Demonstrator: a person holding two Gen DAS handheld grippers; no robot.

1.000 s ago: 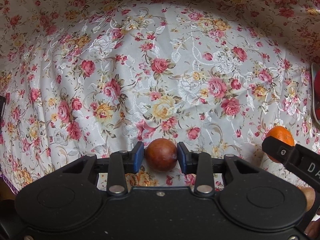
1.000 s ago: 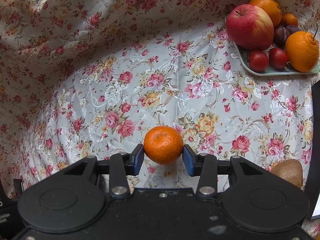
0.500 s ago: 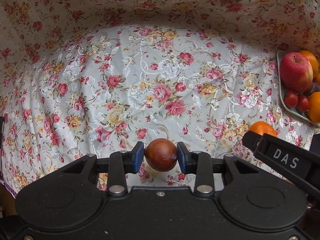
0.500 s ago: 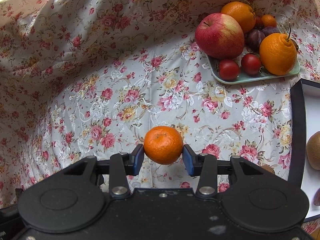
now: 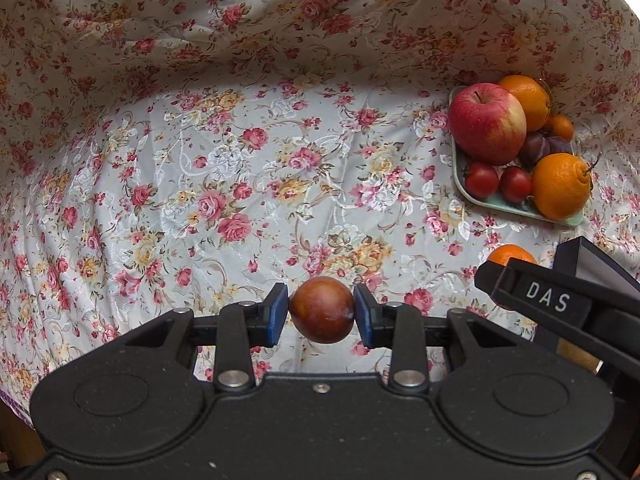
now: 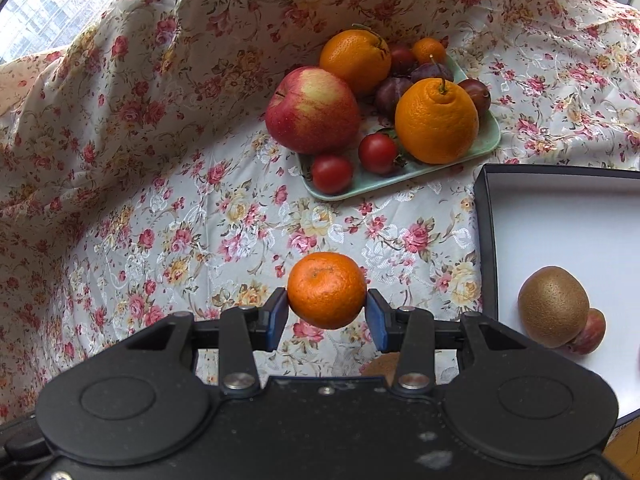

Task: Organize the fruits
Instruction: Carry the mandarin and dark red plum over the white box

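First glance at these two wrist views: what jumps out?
Each gripper is clamped on a fruit: the left gripper holds a reddish-brown plum, the right gripper a mandarin, both above the floral tablecloth. Behind sits a green tray piled with fruit, a big red apple foremost. At right, a black box holds a kiwi.

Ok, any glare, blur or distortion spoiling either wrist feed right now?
Left wrist: sharp, heavy fisheye bending, dim upper floral cloth, small glint on the round reddish-brown fruit. Right wrist: sharp, washed-out window corner, bright white box interior, small orange mandarin clear.
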